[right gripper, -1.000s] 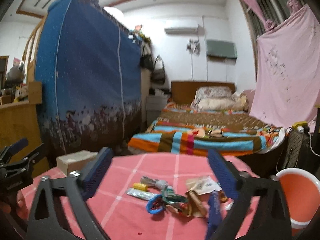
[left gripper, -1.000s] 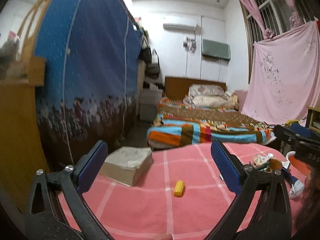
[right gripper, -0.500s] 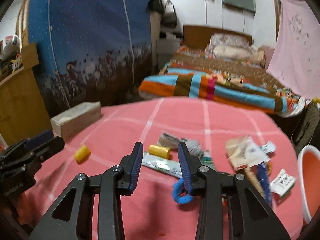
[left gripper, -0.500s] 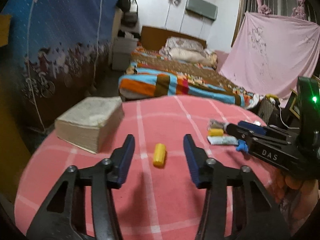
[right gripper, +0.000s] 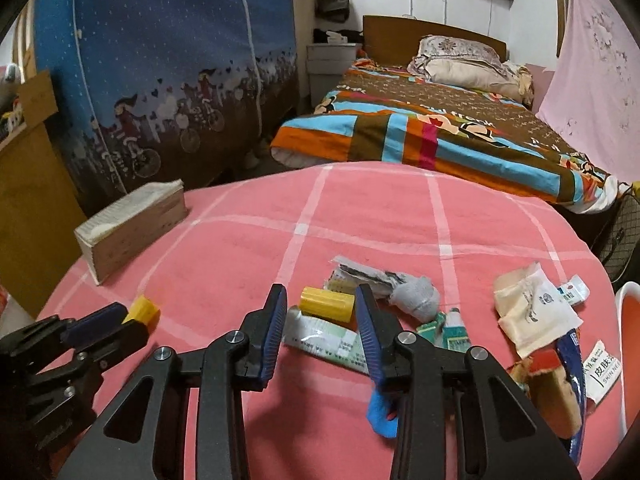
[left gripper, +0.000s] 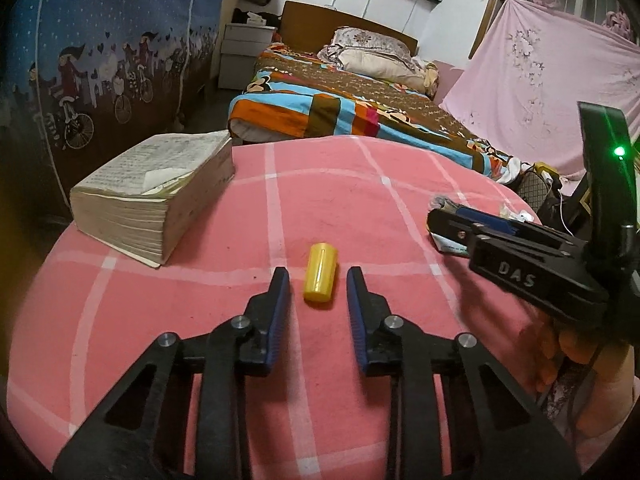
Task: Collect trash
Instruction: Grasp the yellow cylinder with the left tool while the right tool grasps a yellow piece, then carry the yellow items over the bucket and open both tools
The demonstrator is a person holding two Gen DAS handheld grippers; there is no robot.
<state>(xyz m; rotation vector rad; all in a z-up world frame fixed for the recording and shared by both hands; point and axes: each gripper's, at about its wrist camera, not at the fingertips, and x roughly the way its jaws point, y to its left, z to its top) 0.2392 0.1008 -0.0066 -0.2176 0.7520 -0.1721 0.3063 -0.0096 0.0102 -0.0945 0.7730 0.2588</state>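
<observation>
Blue scrap (right gripper: 382, 414) half hidden behind right gripper's (right gripper: 321, 300) finger. Orange bin (right gripper: 630, 344) cut off by frame edge, only a sliver. Print on white tube (right gripper: 328, 342) and sachet (right gripper: 604, 372) too small to read. Left gripper (right gripper: 100, 330) covers part of small yellow cap (right gripper: 142, 308), contact unclear.

You have two yellow caps: one (left gripper: 320, 272) beside thick book (left gripper: 156, 196), one (right gripper: 328, 304) in litter pile right of book. One book on surface (right gripper: 380, 216). One grey wad (right gripper: 416, 300). One white tube (right gripper: 324, 342). One beige packet (right gripper: 528, 316). One blue scrap (right gripper: 382, 414). One orange bin (right gripper: 630, 344), far right of book.
</observation>
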